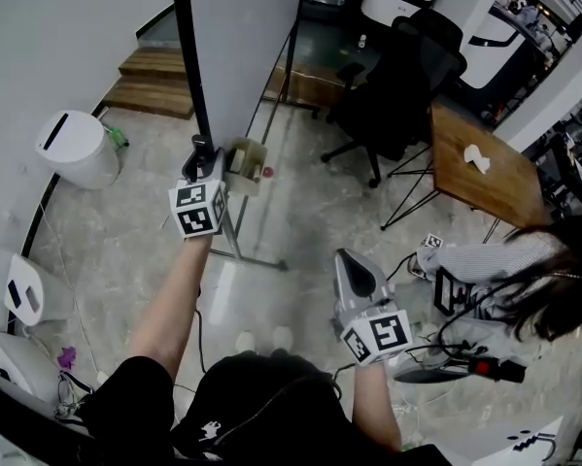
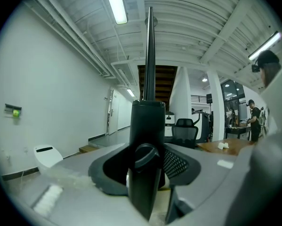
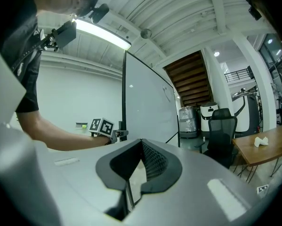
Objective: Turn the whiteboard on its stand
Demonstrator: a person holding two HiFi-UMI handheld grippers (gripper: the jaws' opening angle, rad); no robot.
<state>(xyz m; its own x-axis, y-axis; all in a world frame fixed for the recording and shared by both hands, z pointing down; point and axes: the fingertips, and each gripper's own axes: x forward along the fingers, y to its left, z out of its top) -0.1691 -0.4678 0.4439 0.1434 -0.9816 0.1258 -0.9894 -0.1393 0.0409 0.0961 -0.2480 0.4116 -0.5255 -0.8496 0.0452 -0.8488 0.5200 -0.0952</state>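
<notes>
**Head view:** your left gripper [image 1: 203, 159] sits left of centre. Its marker cube [image 1: 198, 209] faces the camera and its jaws are up against the black frame post [image 1: 193, 66] on the left edge of the whiteboard [image 1: 247, 37]. The whiteboard fills the upper centre, upright on its stand [image 1: 252, 258], whose foot bar lies on the pale floor just below the gripper. Your right gripper [image 1: 349, 260] is at lower centre-right, well apart from the board, closed and empty. White bin [image 1: 77, 149] is at left. Black office chair [image 1: 397, 85] and wooden table [image 1: 480, 168] are at upper right. Another person's sleeve [image 1: 485, 257] is near the right edge.

**Left gripper view:** the frame post [image 2: 148, 126] stands upright dead centre between the jaws, with a round knob [image 2: 145, 155] on it low in the frame. The board shows edge-on, a thin dark line running to the top. Pad contact is hard to see from this angle, but it reads as a clamp on the post. The chair [image 2: 184, 131] is right of centre and the bin [image 2: 47, 155] is lower left.

**Right gripper view:** the jaws are closed to a thin slit at lower centre, with nothing in them. The whiteboard [image 3: 148, 107] is at centre with its face angled and its black post on its left side. The left gripper's cube [image 3: 102, 125] sits just beside that post, and your forearm [image 3: 56, 138] comes in from the left. The chair [image 3: 223, 126] and table [image 3: 263, 147] are at right.
</notes>
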